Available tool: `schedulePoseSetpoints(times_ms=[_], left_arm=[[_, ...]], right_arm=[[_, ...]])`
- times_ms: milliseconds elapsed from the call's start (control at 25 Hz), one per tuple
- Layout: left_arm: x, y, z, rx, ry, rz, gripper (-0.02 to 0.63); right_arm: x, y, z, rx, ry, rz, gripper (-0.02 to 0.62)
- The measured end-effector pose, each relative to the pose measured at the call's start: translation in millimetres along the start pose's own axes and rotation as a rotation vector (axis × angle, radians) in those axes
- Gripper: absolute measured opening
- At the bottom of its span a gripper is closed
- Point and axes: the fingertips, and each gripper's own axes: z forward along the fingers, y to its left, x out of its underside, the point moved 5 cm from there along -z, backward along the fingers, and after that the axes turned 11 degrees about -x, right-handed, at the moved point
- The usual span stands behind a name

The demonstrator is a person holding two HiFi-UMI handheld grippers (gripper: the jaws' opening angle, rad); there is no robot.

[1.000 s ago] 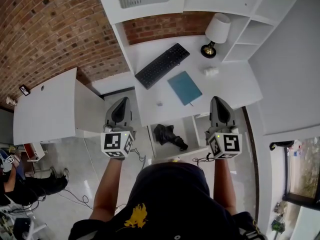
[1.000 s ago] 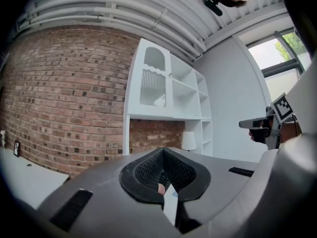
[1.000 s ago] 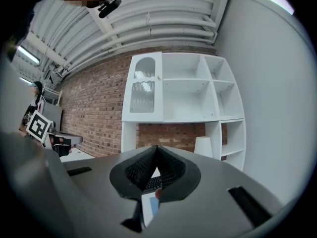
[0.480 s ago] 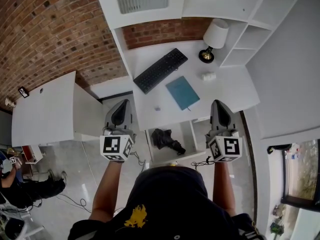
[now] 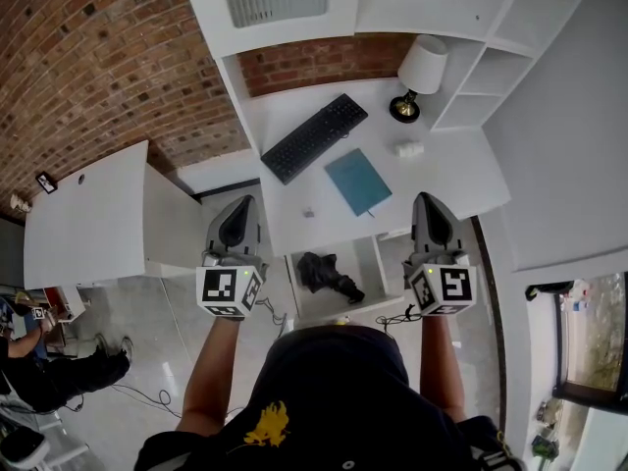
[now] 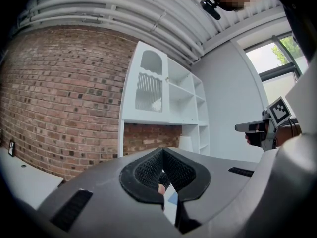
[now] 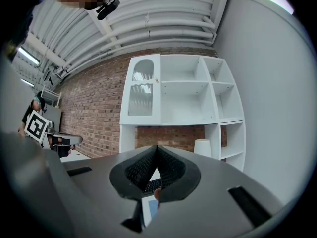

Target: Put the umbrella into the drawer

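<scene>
While level — both grippers (image 5: pixel 241 202) (image 5: pixel 429 197); jaws together

Tally as I see it from the head view:
- Grippers: two, the left gripper (image 5: pixel 241 204) and the right gripper (image 5: pixel 430 200), with one marker cube (image 5: pixel 229 290) on each.
- On the desk (image 5: pixel 461 177): one keyboard (image 5: pixel 314 137), one blue notebook (image 5: pixel 358 182), one lamp (image 5: pixel 420 77), one small white object (image 5: pixel 409 149).
- One open drawer (image 5: pixel 366 262).
- One black umbrella (image 5: pixel 329 273).
- One white side table (image 5: pixel 88 214).
</scene>
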Motion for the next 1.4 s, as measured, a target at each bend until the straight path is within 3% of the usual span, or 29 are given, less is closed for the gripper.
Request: schedulePoseSetpoints(times_ms=[680,1400], left_arm=[[0,-5,-2,0.018,0.002,-0.004,0.015],[6,-14,-19,0.074,0.022,-0.015,0.015]], right_arm=[[-1,-1,-1,-0.002,0.0,0.004,0.002],[10,13,3,-0.036,0.09,-0.092,0.002]])
